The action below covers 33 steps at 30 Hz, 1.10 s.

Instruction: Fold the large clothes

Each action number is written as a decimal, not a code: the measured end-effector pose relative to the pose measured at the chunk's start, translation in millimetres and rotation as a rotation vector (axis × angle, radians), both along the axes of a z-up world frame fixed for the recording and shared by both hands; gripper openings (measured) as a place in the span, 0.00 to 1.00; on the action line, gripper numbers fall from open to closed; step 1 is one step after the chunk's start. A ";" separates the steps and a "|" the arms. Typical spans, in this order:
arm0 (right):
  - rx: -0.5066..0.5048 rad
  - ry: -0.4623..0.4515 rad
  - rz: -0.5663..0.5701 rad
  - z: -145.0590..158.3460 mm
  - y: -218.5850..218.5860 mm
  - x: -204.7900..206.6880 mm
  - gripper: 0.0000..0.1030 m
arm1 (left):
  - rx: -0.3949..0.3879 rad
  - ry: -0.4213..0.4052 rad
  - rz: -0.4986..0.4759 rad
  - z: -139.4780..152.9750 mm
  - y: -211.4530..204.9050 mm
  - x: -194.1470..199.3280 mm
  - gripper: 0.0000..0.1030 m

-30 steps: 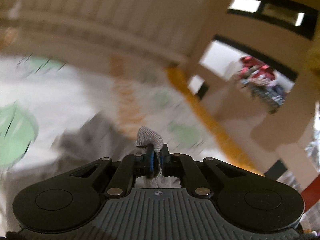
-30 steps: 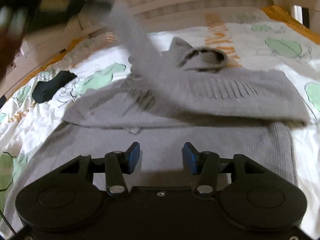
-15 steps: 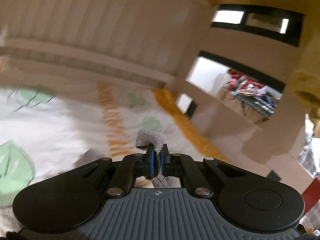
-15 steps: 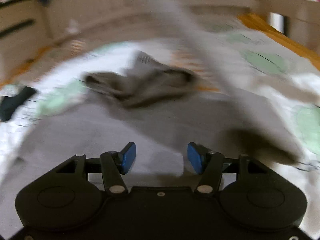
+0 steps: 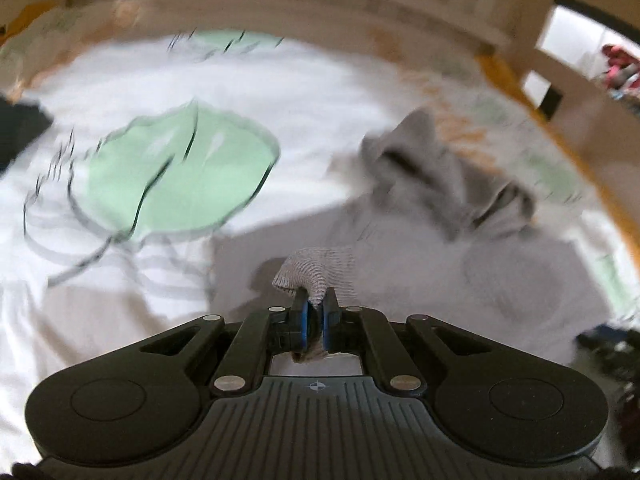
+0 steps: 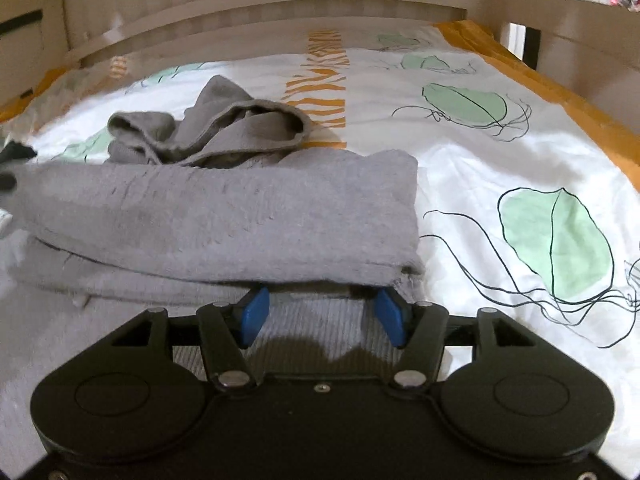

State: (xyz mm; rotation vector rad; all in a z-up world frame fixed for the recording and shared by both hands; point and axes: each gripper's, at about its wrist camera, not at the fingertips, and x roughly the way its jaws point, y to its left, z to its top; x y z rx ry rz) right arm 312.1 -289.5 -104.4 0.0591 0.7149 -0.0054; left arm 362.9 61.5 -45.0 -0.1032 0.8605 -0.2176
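A grey knit sweater (image 6: 224, 220) lies on the bed, one sleeve laid flat across its body and its hood (image 6: 224, 128) bunched behind. My left gripper (image 5: 314, 300) is shut on the sleeve's ribbed cuff (image 5: 316, 268), low over the sweater's body (image 5: 460, 272); that view is blurred. The hood (image 5: 448, 176) sits ahead to the right there. My right gripper (image 6: 320, 296) stands open at the sleeve's near edge, over the ribbed hem. Its blue pads (image 6: 254, 312) press on nothing.
The bed sheet (image 6: 500, 152) is white with green leaf prints and an orange border. A pale slatted headboard (image 6: 280, 4) runs along the far side. A black garment (image 5: 20, 128) lies at the left. A dark blurred shape (image 5: 612, 352) shows at the right edge.
My left gripper came down with the cuff, and its view swung from the headboard to the bed. The raised sleeve now lies flat across the sweater. My right gripper's jaws widened.
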 end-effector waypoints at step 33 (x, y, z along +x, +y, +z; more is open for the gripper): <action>-0.048 0.148 0.043 -1.3 16.6 11.9 0.94 | 0.124 -0.048 0.164 -29.1 -11.6 -20.7 0.11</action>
